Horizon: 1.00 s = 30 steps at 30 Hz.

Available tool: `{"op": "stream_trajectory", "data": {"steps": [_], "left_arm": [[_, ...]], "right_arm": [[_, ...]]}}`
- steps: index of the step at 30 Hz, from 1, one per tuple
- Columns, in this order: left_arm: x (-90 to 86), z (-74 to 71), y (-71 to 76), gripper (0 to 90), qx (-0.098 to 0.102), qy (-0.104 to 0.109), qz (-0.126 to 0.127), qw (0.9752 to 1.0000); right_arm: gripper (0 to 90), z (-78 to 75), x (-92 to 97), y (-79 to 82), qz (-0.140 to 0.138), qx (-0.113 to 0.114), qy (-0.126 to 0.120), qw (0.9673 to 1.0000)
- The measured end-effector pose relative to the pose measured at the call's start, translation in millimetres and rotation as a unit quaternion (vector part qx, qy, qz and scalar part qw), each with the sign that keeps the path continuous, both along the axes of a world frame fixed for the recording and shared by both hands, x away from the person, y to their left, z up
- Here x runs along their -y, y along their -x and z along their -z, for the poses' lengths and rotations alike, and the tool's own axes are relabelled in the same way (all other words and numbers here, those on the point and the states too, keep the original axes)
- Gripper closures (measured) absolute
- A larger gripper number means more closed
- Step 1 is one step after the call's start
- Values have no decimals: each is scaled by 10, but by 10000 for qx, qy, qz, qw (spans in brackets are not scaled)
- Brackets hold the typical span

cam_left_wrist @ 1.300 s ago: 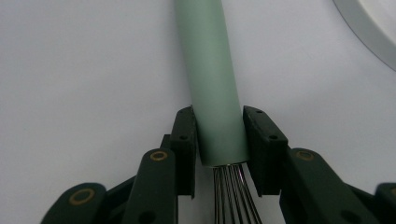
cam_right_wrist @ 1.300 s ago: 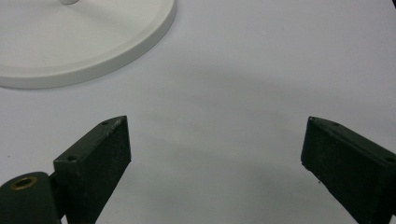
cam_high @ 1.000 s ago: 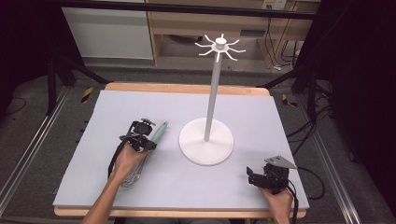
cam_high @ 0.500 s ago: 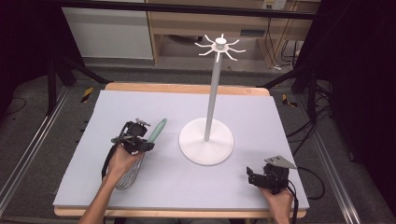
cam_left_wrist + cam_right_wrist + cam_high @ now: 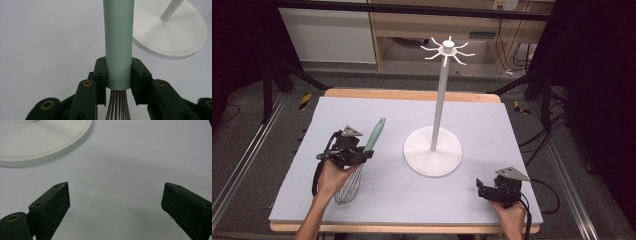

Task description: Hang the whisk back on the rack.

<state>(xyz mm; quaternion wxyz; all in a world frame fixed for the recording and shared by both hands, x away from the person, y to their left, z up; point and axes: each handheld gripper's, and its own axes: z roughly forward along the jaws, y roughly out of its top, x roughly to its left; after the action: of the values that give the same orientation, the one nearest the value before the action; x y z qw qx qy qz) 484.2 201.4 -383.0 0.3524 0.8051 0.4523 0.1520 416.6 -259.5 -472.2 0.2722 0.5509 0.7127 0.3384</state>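
Note:
A whisk with a pale green handle [image 5: 375, 134] and wire loops [image 5: 349, 187] is held off the table at the left. My left gripper [image 5: 362, 153] is shut on the handle just above the wires. In the left gripper view both black pads press the green handle [image 5: 118, 47], and the wires [image 5: 118, 106] run down between the jaws. A white stand with a round base [image 5: 432, 151], a tall pole and hook arms at its top [image 5: 447, 49] rises at the table's middle. My right gripper [image 5: 481, 191] rests open at the front right, nothing between its fingers [image 5: 51, 205].
The table carries a pale lilac mat [image 5: 492, 125] with a wooden edge [image 5: 412, 94] at the back. Black frame bars and cables lie on the floor to either side. The stand's base [image 5: 42, 140] lies just ahead of the right gripper.
My left gripper has lifted the whisk off the mat and tilted it, so the handle now points up and away. The right gripper has stayed put.

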Motion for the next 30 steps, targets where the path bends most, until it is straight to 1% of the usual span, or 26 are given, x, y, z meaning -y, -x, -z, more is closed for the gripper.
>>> {"op": "stream_trajectory", "data": {"steps": [1,2,7,10,11,12,15,16,18,20,21,22,24,25,26,28,29,30], "left_arm": [[-13,-28,32,686,96,80,-27,9999],[-13,-28,32,686,96,80,-27,9999],[-79,-109,130,686,408,280,-11,9988],[-140,-158,201,686,640,465,-51,9969],[-140,-158,201,686,640,465,-51,9969],[-150,-169,212,686,664,508,-43,9965],[-181,-217,258,686,849,597,-14,9946],[-197,-250,292,686,986,633,-18,9931],[-205,-269,320,686,1106,695,-13,9914],[-200,-283,356,685,1326,729,-51,9885],[-200,-283,356,685,1326,729,-51,9885],[-193,-290,383,685,1502,763,-86,9857],[-181,-295,401,685,1624,810,-105,9833],[-181,-295,401,685,1624,810,-105,9833],[-163,-299,421,685,1753,851,-106,9808],[-143,-303,437,685,1822,879,-93,9793],[-143,-303,437,685,1822,879,-93,9793],[-132,-302,450,685,1885,891,-74,9780]], "right_arm": [[89,0,1,0,0,0,-3,10000],[89,0,1,0,3,-1,-1,10000],[89,0,4,2,11,6,0,10000],[89,2,7,0,14,8,9,10000],[89,2,7,0,14,8,9,10000],[89,2,6,0,16,4,7,10000],[89,1,4,0,31,-1,-9,10000],[89,1,6,0,24,13,-2,10000],[89,1,6,0,32,3,4,10000],[89,2,4,0,29,0,-4,10000],[89,2,4,0,29,0,-4,10000],[89,3,3,0,18,1,25,10000],[89,0,1,2,12,6,18,10000],[89,0,1,2,13,7,18,10000],[89,0,0,1,14,6,19,10000],[89,0,-1,1,17,3,20,10000],[89,0,-1,1,17,3,20,10000],[89,0,-1,1,19,3,19,10000]]}}
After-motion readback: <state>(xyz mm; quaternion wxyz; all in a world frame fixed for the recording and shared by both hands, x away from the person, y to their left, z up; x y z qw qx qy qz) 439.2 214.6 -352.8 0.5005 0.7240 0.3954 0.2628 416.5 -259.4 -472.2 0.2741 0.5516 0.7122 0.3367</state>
